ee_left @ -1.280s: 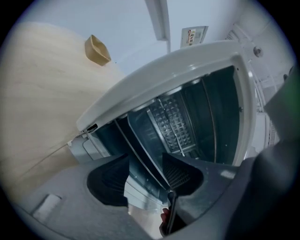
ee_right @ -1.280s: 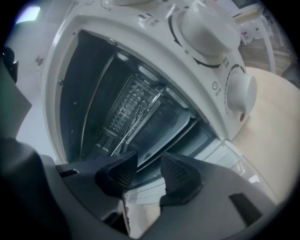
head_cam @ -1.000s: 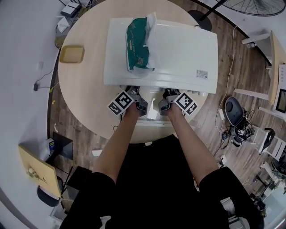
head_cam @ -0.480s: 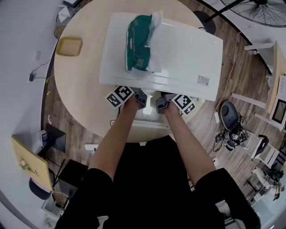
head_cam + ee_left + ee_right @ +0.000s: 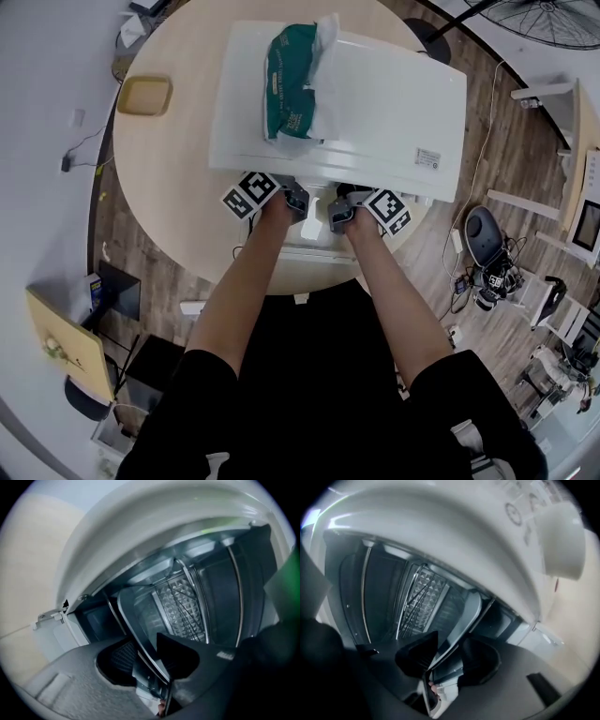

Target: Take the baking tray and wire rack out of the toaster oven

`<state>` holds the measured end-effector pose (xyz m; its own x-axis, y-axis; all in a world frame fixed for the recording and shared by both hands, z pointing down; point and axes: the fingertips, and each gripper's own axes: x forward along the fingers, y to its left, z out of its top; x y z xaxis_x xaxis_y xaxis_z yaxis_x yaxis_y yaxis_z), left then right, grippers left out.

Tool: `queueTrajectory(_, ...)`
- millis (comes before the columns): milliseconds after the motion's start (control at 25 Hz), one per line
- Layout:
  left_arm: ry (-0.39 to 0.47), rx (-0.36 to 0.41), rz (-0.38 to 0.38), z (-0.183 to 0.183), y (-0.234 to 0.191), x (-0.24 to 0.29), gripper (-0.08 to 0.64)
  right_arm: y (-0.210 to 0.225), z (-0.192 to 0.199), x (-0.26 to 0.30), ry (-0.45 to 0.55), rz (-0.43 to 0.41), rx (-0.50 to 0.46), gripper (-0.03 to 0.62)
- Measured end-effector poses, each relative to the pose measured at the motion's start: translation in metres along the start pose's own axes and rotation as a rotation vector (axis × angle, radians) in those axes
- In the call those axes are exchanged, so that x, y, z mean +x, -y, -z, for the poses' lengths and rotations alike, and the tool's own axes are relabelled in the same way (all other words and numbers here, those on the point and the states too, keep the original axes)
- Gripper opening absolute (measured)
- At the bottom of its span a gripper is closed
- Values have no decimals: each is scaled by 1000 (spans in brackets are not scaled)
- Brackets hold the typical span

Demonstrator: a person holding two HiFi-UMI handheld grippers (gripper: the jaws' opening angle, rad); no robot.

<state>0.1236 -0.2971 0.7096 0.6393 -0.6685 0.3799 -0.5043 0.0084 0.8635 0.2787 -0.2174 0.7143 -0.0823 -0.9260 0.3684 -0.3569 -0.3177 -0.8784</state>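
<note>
White toaster oven (image 5: 375, 103) sits on a round table (image 5: 169, 187), with a green bag (image 5: 291, 84) on its roof. Both grippers reach into its mouth. The right gripper (image 5: 339, 214) pinches the front rim of the baking tray (image 5: 464, 613), which sits inside the oven. The left gripper (image 5: 298, 199) is closing its jaws on the same rim. Securing the tray looks like the step in hand. Next probably comes a level, straight pull toward the body. Oven walls flank closely, and the lowered door (image 5: 314, 255) lies beneath. The wire rack cannot be picked out.
</note>
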Motion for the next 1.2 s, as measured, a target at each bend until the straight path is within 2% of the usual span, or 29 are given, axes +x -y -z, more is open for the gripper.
queueTrajectory(480,-18,-18,18,20,-9,-37,125,8,23,-36,15,22,31,129)
queueTrajectory(1040,36,-185,123,39,-11,-94,105,6,48,-87,66,1,74,121)
queueTrajectory(1200,39,-241,131,42,-11,-101,97,6,53,-96,53,4,69,120)
